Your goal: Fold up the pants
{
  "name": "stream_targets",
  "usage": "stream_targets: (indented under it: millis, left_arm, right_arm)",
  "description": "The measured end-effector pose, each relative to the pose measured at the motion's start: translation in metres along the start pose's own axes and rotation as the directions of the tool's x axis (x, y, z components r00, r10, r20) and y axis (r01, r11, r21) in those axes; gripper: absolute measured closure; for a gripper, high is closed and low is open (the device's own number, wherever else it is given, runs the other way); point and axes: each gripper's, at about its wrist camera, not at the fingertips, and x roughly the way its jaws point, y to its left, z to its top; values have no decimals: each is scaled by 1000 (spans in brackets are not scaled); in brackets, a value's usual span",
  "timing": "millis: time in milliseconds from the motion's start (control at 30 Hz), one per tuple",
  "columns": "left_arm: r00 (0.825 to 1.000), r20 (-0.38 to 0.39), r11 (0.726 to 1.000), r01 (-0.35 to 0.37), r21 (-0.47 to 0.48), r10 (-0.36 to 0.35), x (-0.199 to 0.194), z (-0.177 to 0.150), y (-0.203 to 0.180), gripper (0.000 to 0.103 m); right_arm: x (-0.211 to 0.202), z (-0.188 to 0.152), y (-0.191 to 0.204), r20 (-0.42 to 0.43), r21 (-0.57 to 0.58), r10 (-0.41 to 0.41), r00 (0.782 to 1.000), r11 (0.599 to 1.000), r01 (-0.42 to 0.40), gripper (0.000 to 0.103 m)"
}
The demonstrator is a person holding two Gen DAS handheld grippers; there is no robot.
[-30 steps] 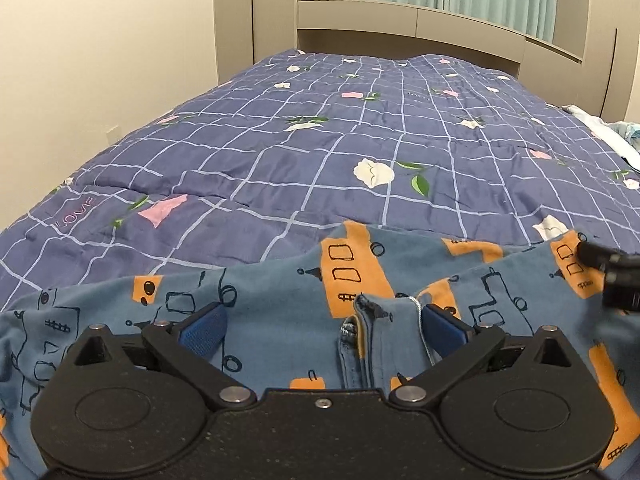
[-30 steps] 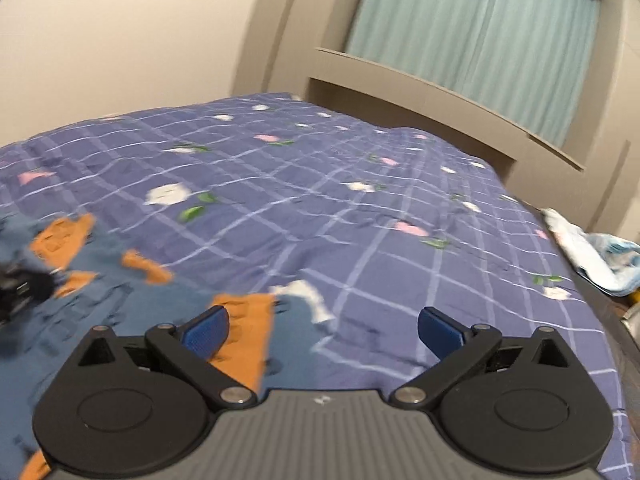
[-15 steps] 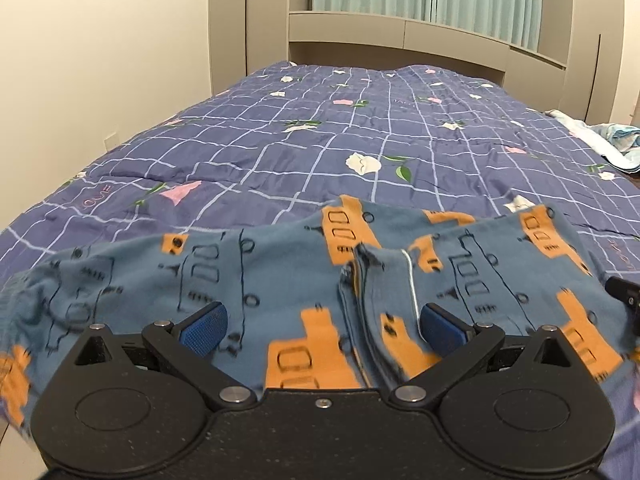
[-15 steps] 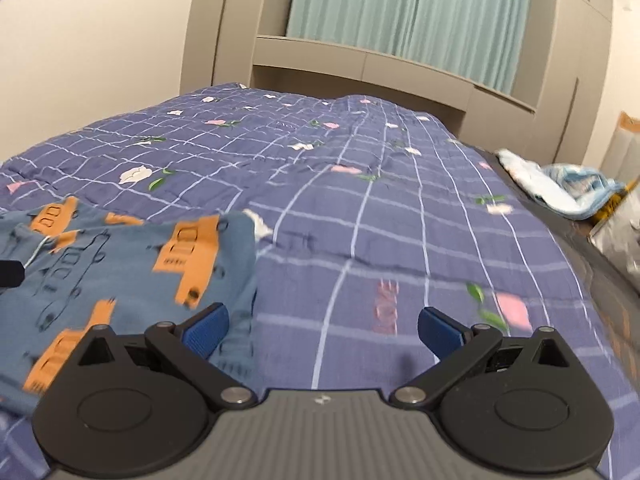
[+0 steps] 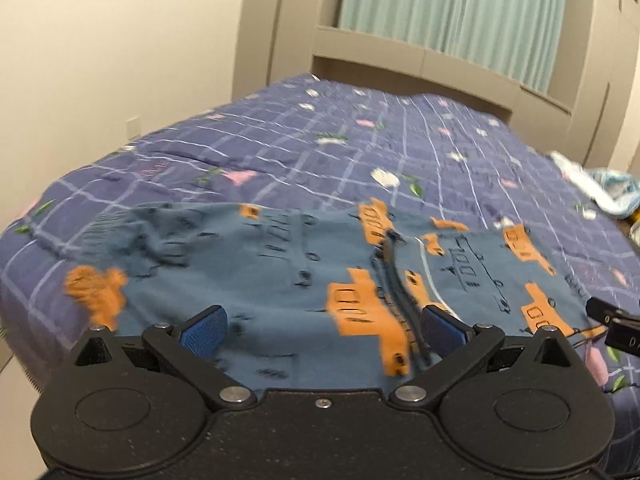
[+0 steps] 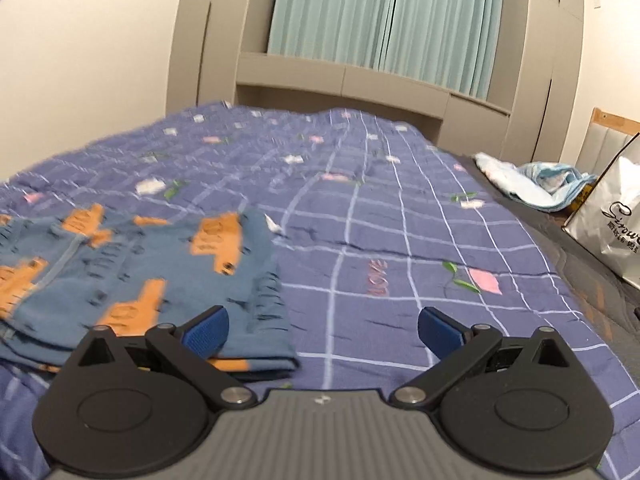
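pants (image 5: pixel 280 280) flat on quilt (image 6: pixel 400 240) | quilt print "LOVE" | left tongs (image 5: pixel 322 330) agape | right tongs (image 6: pixel 322 326) agape

Blue pants (image 5: pixel 288 276) with orange vehicle print, folded, lying flat on the purple checked quilt (image 5: pixel 400 148)

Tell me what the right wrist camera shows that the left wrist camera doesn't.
Only the right wrist view shows the white shopping bag beside the bed and the pants' right edge with bare quilt past it. Only the left wrist view shows the pants' centre seam, their left end, and the tip of the right tongs. Both show the blue printed pants flat on the purple checked quilt, the teal curtain, the light blue cloth heap, and open tongs holding nothing.
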Motion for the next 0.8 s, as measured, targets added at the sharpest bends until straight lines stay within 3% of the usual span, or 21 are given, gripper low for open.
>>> stream_targets:
  millis: [67,133,200,300,400,533,600,800]
  left_arm:
    - [1000,9,999,-22,-41,22,-8,-1,14,1]
    - [995,18,990,-92,-110,95,-17,1,33,1]
    - [984,41,968,-163,-189,174,-25,2,50,1]
    - [971,71,925,-194,-328,229,-30,2,82,1]
    - [970,21,876,-208,-434,241,-20,4,109,1]
    - [978,-44,836,-196,-512,203,-7,5,127,1]
    - [983,-34,839,-173,-516,181,-6,5,126,1]
    - [994,16,885,-86,-458,105,-2,8,112,1]
  right_arm:
    - [-6,0,7,20,-3,30,999,1000,-30,0]
    - [-9,2,18,33,-24,66,997,998,-66,0]
    - [-11,4,29,39,-51,89,995,995,-87,0]
    - [-12,5,44,33,-83,116,993,990,-113,0]
    - [-12,3,58,18,-107,147,989,984,-144,0]
    - [-14,3,71,41,-141,184,982,974,-176,0]
    - [-14,6,76,52,-154,201,978,970,-191,0]
    - [3,15,100,38,-198,232,972,955,-220,0]
